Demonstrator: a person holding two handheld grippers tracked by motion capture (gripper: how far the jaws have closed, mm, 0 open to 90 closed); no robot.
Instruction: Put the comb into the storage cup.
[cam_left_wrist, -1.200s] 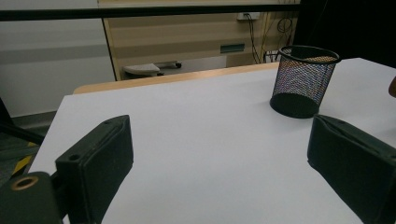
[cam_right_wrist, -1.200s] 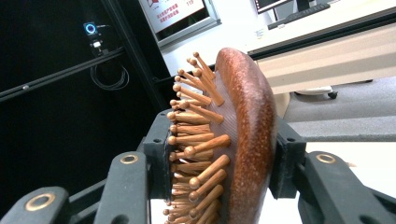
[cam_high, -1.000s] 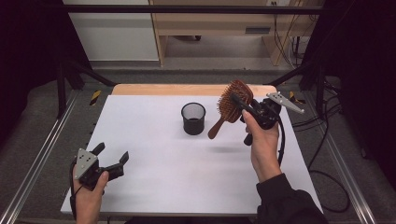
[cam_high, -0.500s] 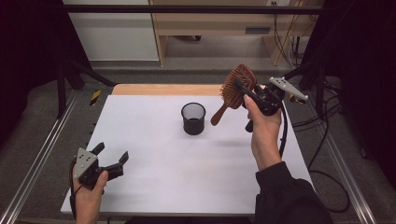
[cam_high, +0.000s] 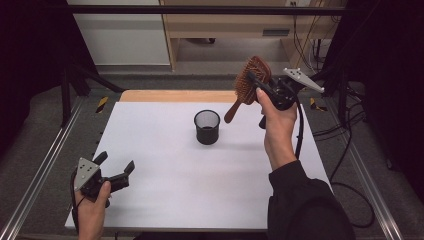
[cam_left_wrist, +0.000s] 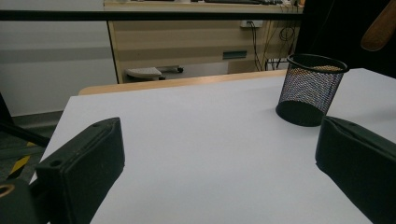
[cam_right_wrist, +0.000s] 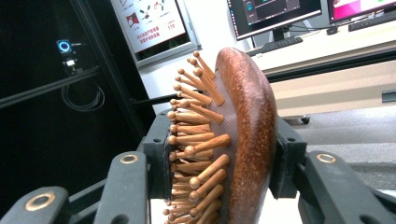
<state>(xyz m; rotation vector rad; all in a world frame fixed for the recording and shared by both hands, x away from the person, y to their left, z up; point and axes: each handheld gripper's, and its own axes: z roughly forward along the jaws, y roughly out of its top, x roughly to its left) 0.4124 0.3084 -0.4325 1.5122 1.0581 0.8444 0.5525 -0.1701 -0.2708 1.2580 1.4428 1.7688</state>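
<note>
My right fingers (cam_high: 256, 82) pinch the wooden hairbrush (cam_high: 248, 80) by its head above the mesh cup (cam_high: 207, 126) — my left fingers (cam_high: 116, 167), just opening, spread empty over the tabletop (cam_high: 165, 170).

Two black handheld grippers, one dark sleeve

Left gripper (cam_high: 115, 168) and right gripper (cam_high: 256, 82) carry grey three-cornered plates, brass-ringed screw holes, black cables; black sleeve (cam_high: 300, 200) on right arm.

The hairbrush (cam_right_wrist: 243, 140) runs off the right gripper view's bottom edge, its handle unseen there.
</note>
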